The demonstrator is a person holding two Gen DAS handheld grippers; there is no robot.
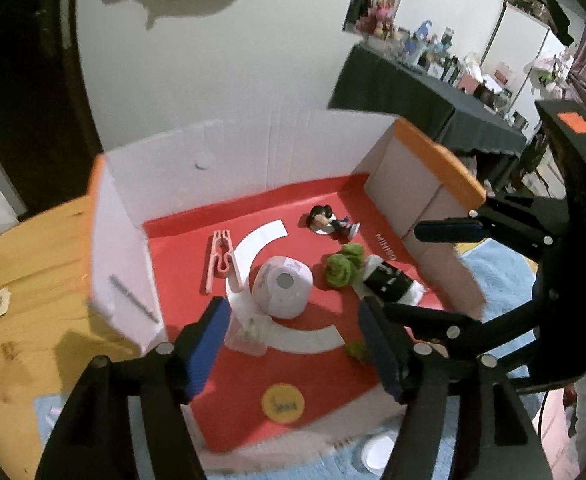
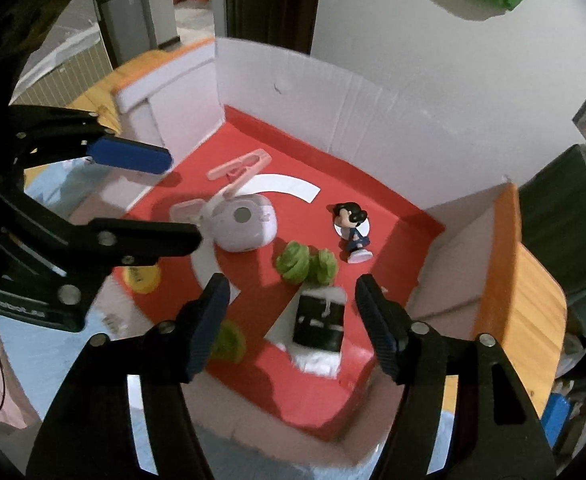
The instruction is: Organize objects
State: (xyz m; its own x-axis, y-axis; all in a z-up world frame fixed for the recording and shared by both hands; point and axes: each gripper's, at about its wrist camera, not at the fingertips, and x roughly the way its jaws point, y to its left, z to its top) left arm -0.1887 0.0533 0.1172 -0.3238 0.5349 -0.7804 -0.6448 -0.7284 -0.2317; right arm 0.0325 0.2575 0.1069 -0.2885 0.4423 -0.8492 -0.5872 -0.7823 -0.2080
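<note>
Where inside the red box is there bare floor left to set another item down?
Free: the red strip along the white back wall, behind the pink clip and the doll, and the front patch around the yellow sticker. Crowded: the middle, where the paper roll, green balls and black-and-white packet sit close together.

White letters reading MINISO stand on the red box floor point(image 1: 253, 392) beyond the right fingertip; other print is illegible.
</note>
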